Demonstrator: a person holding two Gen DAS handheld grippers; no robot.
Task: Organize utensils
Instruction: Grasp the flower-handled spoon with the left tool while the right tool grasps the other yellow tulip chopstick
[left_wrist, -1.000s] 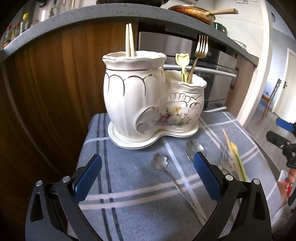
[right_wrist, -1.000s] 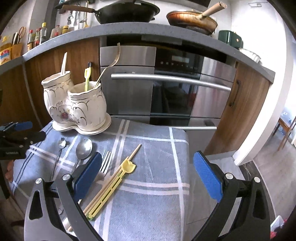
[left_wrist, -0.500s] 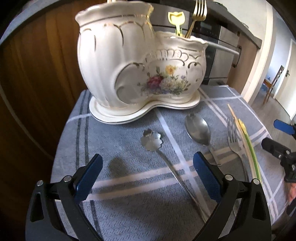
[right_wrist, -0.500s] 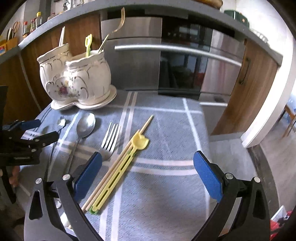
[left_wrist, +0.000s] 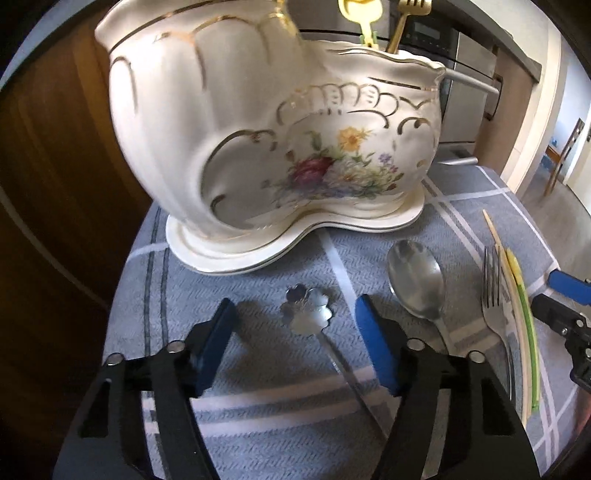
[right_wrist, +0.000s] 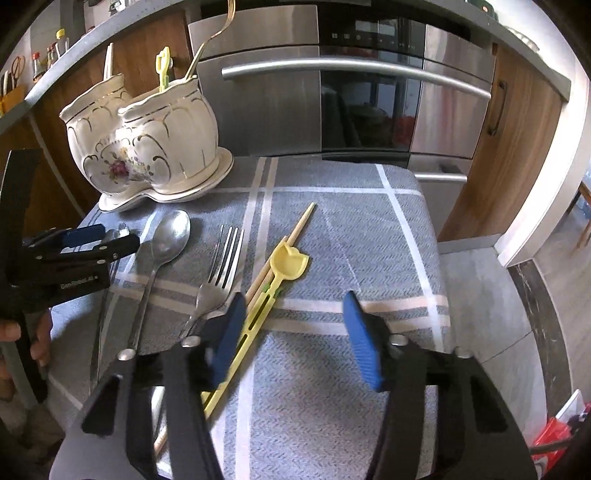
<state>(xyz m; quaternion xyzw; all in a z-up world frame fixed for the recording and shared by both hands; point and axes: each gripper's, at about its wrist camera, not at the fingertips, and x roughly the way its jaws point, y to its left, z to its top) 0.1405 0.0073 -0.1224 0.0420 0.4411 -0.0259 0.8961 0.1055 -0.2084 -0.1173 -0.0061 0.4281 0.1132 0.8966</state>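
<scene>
Steel flower spoon (left_wrist: 306, 309) lies on the grey checked cloth (left_wrist: 258, 435), its bowl between the half-open fingers of the left tool (left_wrist: 295, 332), which holds nothing. Just behind stands the white holder (left_wrist: 258, 140); the big spoon (left_wrist: 415, 280) and fork (left_wrist: 493, 306) lie to the right. Right tool (right_wrist: 293, 338) is also open and empty, its left finger (right_wrist: 227, 336) over the yellow utensil (right_wrist: 288, 263) beside the chopstick (right_wrist: 295, 229). An oven (right_wrist: 369, 85) stands behind the surface

Left wrist view: low over the cloth (left_wrist: 258, 424), facing the ceramic holder (left_wrist: 258, 147) close up. Right wrist view: higher, farther back, facing the oven (right_wrist: 369, 92). Both share holder (right_wrist: 147, 147), spoon (left_wrist: 415, 280), fork (right_wrist: 218, 269).
</scene>
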